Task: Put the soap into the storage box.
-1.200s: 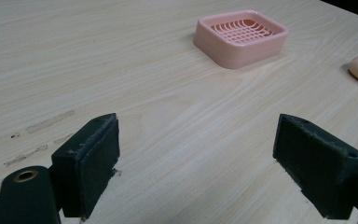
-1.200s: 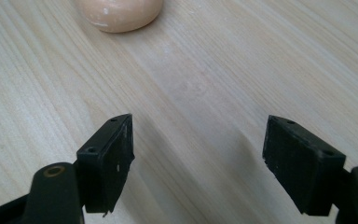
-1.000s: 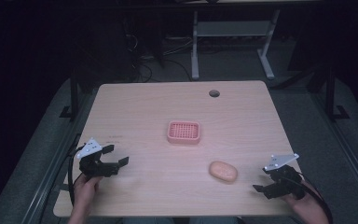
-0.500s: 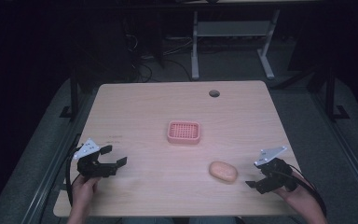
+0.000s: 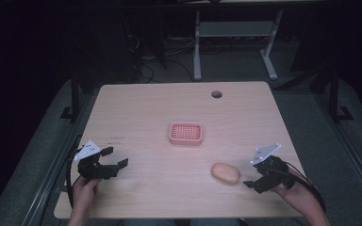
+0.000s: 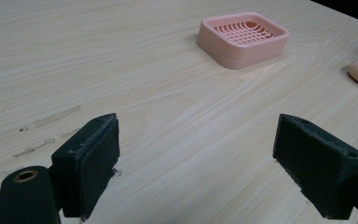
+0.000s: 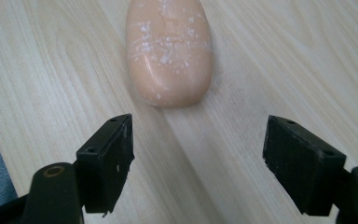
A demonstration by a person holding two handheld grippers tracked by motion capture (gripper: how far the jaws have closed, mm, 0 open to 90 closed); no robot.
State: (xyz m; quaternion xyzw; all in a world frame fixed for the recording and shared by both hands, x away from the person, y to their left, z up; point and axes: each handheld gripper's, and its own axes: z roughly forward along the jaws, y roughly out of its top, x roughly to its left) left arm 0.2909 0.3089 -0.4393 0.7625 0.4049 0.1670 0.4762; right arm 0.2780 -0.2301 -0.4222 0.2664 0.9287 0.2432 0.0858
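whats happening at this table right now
A person sits at a wooden table with a grasping tool in each hand. The right tool is open and pointed at a peach bar of soap lying just ahead of its jaws, not touching it. The left tool is open too, over bare wood. A pink soap dish sits empty mid-table.

Black grippers [image 5: 104, 162], grey plates, cables

The right gripper [image 5: 253, 178] is sliding toward nine o'clock, closing in on the soap bar [image 5: 226, 173]. Its jaws are spread wide, now just beside the bar.
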